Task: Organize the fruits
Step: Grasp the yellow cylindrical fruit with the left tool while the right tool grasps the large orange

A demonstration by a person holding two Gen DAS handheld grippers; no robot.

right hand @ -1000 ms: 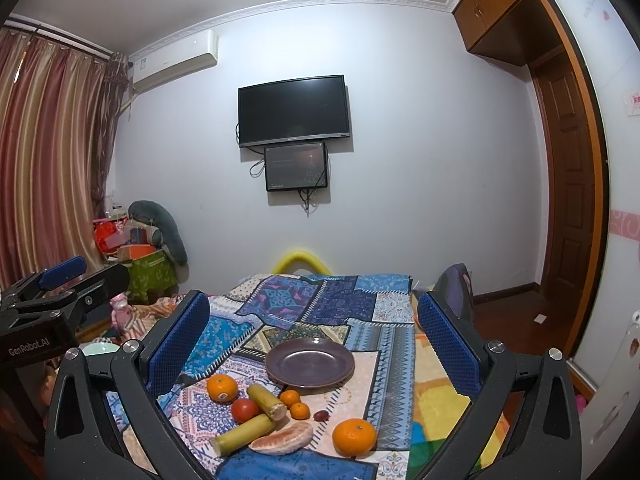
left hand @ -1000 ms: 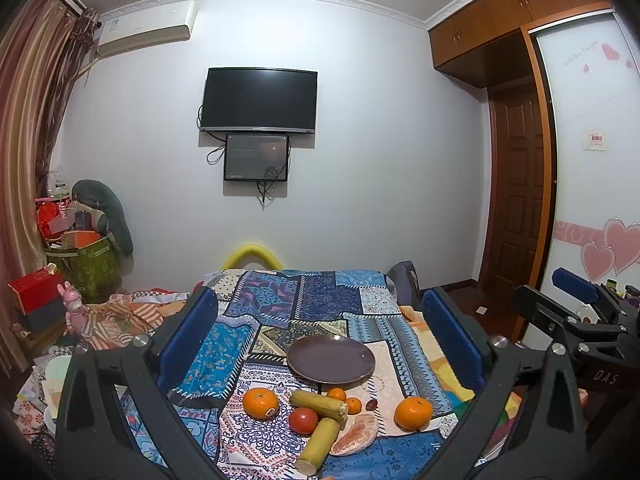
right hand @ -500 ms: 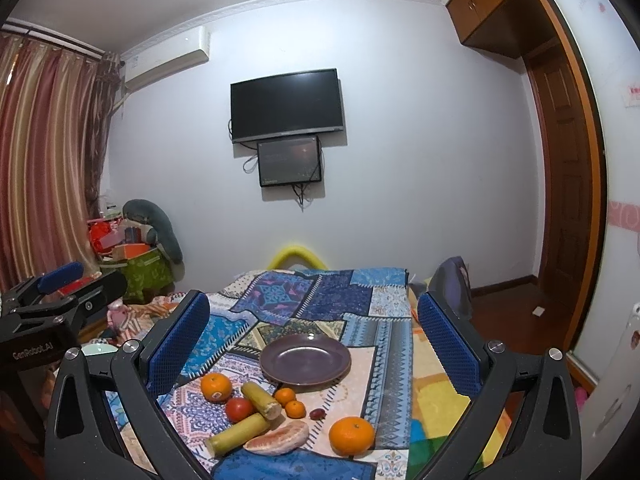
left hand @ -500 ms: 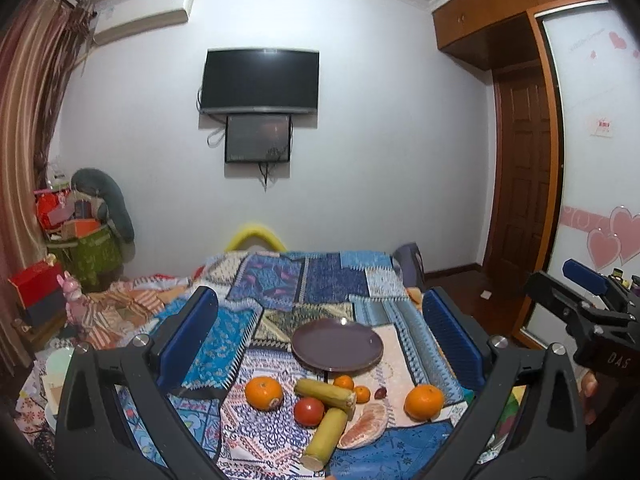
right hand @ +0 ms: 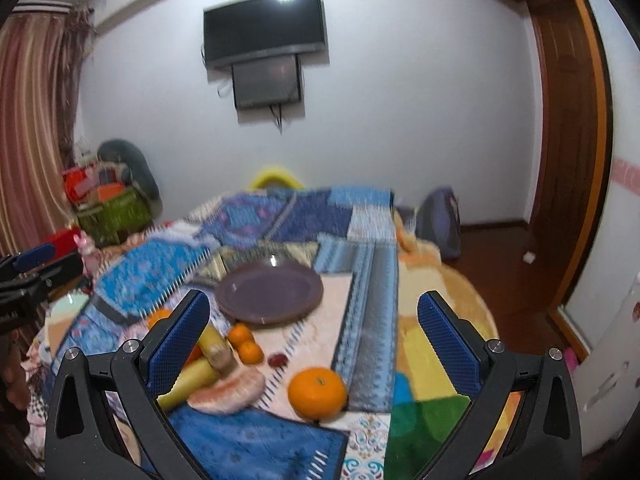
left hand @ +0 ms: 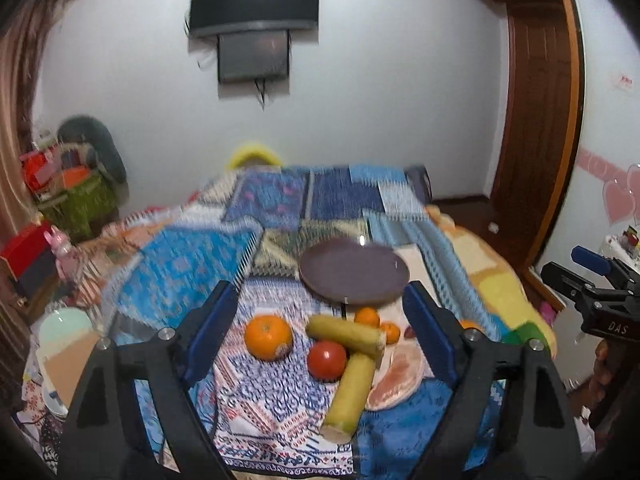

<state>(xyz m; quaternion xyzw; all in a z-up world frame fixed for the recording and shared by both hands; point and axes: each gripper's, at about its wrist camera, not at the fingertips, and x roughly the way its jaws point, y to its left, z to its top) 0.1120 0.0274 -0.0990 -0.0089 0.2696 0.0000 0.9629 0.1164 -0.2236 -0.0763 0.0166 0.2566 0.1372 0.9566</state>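
Fruit lies on a patterned cloth in front of a dark plate [left hand: 354, 272]. In the left wrist view I see an orange [left hand: 268, 337], a tomato [left hand: 327, 360], two yellow-green stalks [left hand: 346, 335] and a pink pomelo slice [left hand: 398, 380]. My left gripper [left hand: 318, 298] hangs above and short of them, its jaws closing with nothing gripped. In the right wrist view my right gripper [right hand: 313, 306] stands open over a second orange [right hand: 317, 393], two small tangerines [right hand: 240, 334] and the plate [right hand: 270, 292], touching none.
The patchwork cloth [left hand: 280, 196] covers a low bed-like surface that runs to the far white wall. A pale bowl [left hand: 64, 326] sits at the left edge. Boxes and a green crate [left hand: 80, 200] stand at the left, and a wooden door [left hand: 536, 120] at the right.
Both grippers have come down and tipped toward the fruit, which now looks larger and nearer. The left jaws stand narrower than before.
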